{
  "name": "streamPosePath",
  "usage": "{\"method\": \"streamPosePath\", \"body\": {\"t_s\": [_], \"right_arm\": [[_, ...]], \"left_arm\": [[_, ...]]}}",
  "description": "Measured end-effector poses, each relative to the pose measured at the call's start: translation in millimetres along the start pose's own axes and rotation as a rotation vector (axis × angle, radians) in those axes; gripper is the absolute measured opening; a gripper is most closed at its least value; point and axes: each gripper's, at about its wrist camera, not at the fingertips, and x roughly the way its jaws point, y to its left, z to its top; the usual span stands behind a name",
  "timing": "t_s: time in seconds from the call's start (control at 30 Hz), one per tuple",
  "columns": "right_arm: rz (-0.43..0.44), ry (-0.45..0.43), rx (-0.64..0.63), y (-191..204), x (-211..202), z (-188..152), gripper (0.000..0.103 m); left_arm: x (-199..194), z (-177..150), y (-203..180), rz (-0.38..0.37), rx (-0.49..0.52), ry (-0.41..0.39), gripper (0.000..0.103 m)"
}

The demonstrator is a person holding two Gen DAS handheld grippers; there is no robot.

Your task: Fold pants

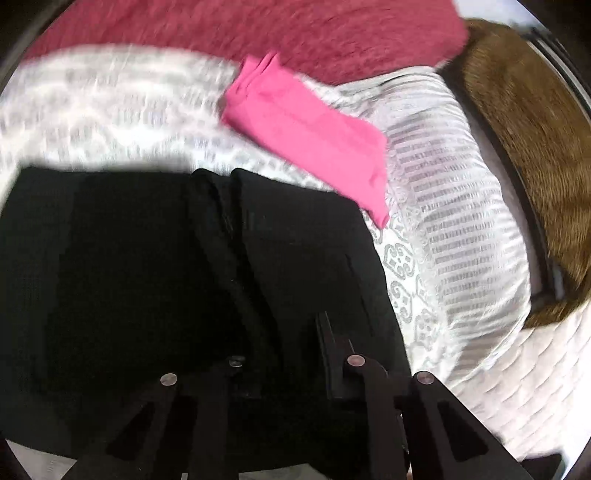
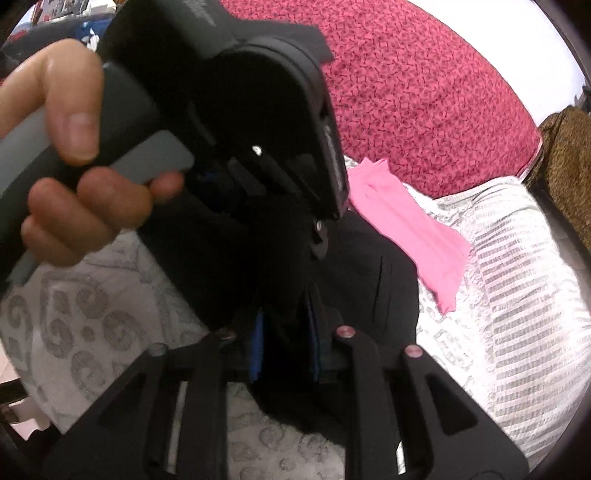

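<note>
The black pants lie folded on the white patterned bedspread and fill the lower left wrist view. My left gripper sits over them; its dark fingers blend into the cloth, so I cannot tell how the jaws stand. In the right wrist view my right gripper has its blue-padded jaws close together with black pants cloth between them. The left gripper's body and the hand holding it fill the upper left of that view, just ahead of my right gripper.
A folded pink garment lies on the bedspread beyond the pants; it also shows in the right wrist view. A red textured blanket covers the far side. A striped white pillow and a brown cushion are at the right.
</note>
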Motion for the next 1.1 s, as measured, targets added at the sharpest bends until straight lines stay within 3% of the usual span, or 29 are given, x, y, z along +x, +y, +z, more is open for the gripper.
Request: {"method": "streamPosePath", "body": {"t_s": [0.03,0.07,0.1,0.3,0.4,0.47,0.6,0.7,0.93,1.0,1.1], "right_arm": [[0.030,-0.005,0.022,-5,-4,-1,0.036],[0.050,-0.006,0.042,-11,-7,-2,0.052],[0.068,-0.010,0.073,-19,-11,-3,0.060],[0.131,-0.043,0.394,-94,-32,-16,0.068],[0.115,0.019,0.589,-128,-20,-29,0.068],[0.116,0.074,0.644,-135,-6,-35,0.068],[0.193,0.159,0.705,-130,19,-41,0.068],[0.243,0.203,0.718,-124,35,-36,0.068],[0.240,0.246,0.648,-110,41,-29,0.068],[0.251,0.255,0.654,-108,44,-31,0.068],[0.274,0.262,0.680,-111,47,-35,0.068]], "left_arm": [[-5,2,-1,0.017,0.021,-0.010,0.018],[-12,5,-5,0.043,0.057,-0.022,0.018],[-19,7,-7,0.061,0.082,-0.030,0.018],[-70,28,-13,0.230,0.263,-0.070,0.018],[-93,30,-5,0.309,0.308,-0.085,0.018],[-103,32,13,0.355,0.288,-0.081,0.018],[-92,24,55,0.383,0.220,-0.012,0.018],[-83,17,69,0.405,0.217,-0.006,0.022],[-84,15,91,0.455,0.205,-0.027,0.041],[-82,11,93,0.485,0.205,-0.026,0.054],[-84,6,97,0.504,0.195,-0.027,0.060]]}}
